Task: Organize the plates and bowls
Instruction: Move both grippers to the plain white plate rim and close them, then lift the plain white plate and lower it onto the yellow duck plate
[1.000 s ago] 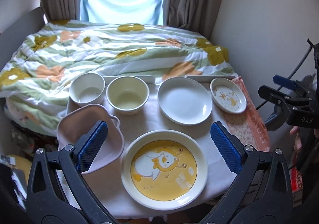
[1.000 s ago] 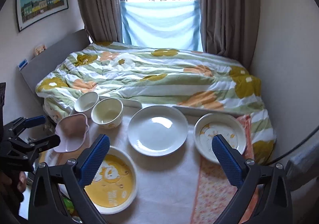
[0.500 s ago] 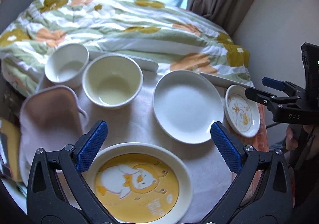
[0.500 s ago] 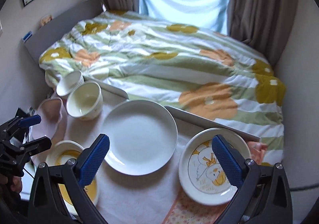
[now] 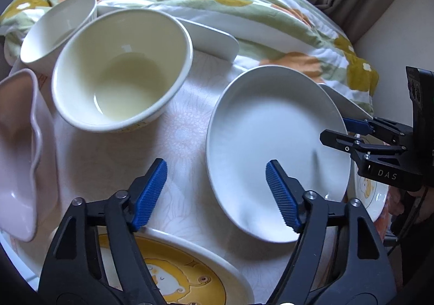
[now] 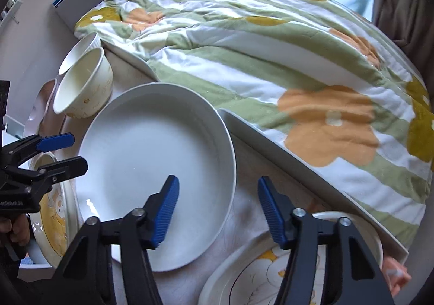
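Both tools closing, neither yet gripping. Left tool [image 5: 216,193] straddles the near-left rim of the plain white plate [image 5: 274,147]: one blue pad over the cloth, the other over the plate's well, rim between them but no pad pressing on it as far as I can see. Right tool [image 6: 217,208] straddles the same plate's opposite rim, one pad above the well, the other above the cloth between that plate and the small duck plate [image 6: 271,275]. Same reading: jaws narrowing, rim between, no contact visible.

Outward from the plate: cream bowl [image 5: 122,69] just beyond it on the left, white bowl [image 5: 58,31] touching or nearly touching behind that, pink wavy dish [image 5: 16,147] at the left edge, large yellow duck plate [image 5: 176,269] nearest the person. All sit singly on the cloth-covered surface [image 5: 176,126], which butts against a bed with a floral quilt [image 6: 257,33].

Progress, by judgement: nothing stacked or nested yet. Three plates lie apart, two bowls side by side. White plate looks like the first piece to be taken; all the sorting remains.
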